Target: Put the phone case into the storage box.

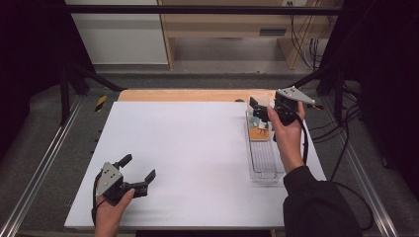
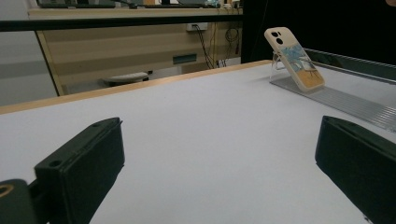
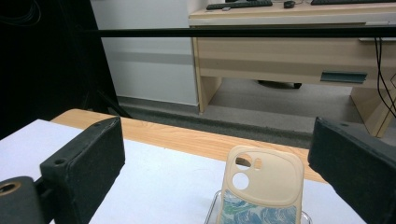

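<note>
A cream phone case (image 2: 294, 57) with a blue and orange picture leans upright on a clear stand (image 1: 264, 153) at the table's right side. In the right gripper view the phone case (image 3: 262, 186) stands low between the two wide-apart jaws. My right gripper (image 1: 260, 109) is open and held just above and behind the case (image 1: 259, 127). My left gripper (image 1: 140, 169) is open near the front left of the table, with nothing between its jaws. In its own view the jaws frame bare white table.
The white table top (image 1: 188, 153) has a wooden strip (image 1: 197, 95) along its far edge. Metal rails (image 1: 44, 158) run along both sides. A wooden desk (image 3: 289, 51) stands beyond the table, with cables at the right.
</note>
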Demonstrator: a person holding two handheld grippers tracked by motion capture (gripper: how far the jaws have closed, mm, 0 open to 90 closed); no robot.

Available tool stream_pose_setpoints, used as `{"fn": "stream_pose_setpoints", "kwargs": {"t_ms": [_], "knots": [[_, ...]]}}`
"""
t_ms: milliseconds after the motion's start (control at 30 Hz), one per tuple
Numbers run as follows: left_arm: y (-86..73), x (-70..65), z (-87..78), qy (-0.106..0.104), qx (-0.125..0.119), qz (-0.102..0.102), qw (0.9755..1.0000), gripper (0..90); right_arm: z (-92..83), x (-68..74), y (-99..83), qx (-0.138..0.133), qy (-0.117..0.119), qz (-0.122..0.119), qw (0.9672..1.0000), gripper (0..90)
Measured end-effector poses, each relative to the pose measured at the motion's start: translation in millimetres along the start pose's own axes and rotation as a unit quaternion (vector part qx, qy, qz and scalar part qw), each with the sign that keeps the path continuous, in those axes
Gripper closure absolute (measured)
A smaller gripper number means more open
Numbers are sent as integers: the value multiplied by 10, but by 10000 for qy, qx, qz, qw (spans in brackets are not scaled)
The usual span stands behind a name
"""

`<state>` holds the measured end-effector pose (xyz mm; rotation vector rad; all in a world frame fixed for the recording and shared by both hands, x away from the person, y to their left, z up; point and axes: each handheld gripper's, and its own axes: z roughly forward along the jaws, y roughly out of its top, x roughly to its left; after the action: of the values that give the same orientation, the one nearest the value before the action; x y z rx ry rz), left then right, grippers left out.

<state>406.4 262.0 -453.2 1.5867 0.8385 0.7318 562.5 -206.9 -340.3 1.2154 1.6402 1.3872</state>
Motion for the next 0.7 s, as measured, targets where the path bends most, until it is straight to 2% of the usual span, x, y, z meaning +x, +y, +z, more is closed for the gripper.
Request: {"fn": "stream_pose_setpoints", "kwargs": {"t_ms": [233,333,500,600,700], "knots": [[6,7,-10,3,0,-3,10000,12,-113,10,52,-96,125,-81,9998,50],[25,21,-48,-2,55,108,9999,12,-172,-7,65,-127,137,-55,9998,51],[11,133,-171,137,45,127,9998,10,-275,-58,86,-184,146,-10,9997,53],[-13,235,-217,261,24,32,9997,10,-327,-97,95,-199,145,-33,9997,53],[-40,293,-239,273,-13,-64,9996,11,-388,-144,108,-186,133,-32,9997,53]]}}
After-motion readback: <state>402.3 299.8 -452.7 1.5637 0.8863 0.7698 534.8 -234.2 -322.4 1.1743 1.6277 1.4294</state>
